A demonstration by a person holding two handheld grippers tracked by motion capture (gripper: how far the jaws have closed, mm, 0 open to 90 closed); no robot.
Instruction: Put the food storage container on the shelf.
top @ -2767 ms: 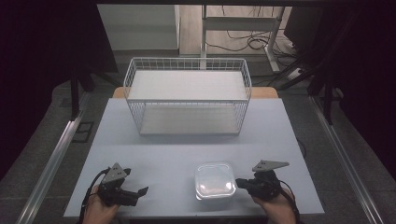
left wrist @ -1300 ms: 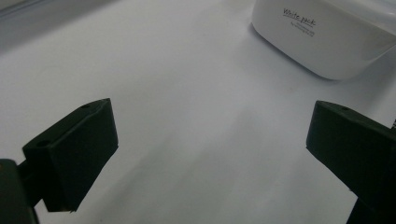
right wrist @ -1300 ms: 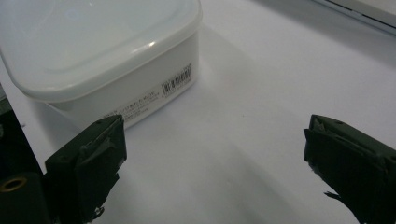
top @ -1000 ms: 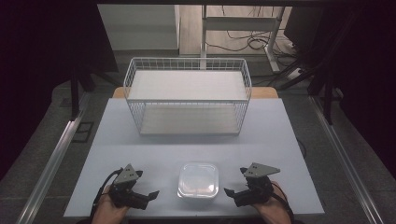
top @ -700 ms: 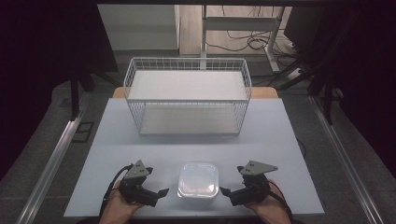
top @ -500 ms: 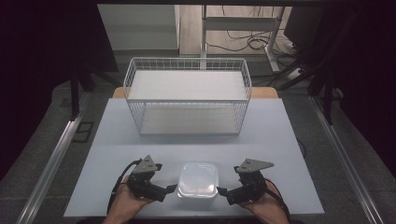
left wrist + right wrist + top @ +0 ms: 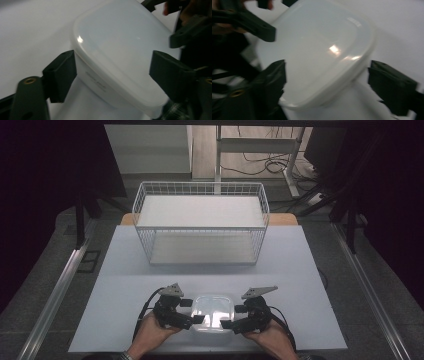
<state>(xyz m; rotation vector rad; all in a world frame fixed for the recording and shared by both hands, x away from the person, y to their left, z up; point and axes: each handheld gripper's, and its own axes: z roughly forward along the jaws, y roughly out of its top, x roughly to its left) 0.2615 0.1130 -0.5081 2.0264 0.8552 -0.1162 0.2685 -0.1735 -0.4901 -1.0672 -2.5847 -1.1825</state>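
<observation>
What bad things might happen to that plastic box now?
1. The lidded plastic box sits between the left hand-held gripper and the right hand-held gripper, whose jaws have just been closing. In the right gripper view one jaw stands apart from the box's corner, so a lift could tilt it.
2. The box lies near the table's front edge; an uneven push might slide it off.
3. The smooth, rounded lid may slip from the pads.

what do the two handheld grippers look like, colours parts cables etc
Both the left gripper and the right gripper are black, with blocky matte black jaws, a brass-coloured screw near each jaw's base, a grey three-cornered plate on top and a black cable trailing back.
</observation>
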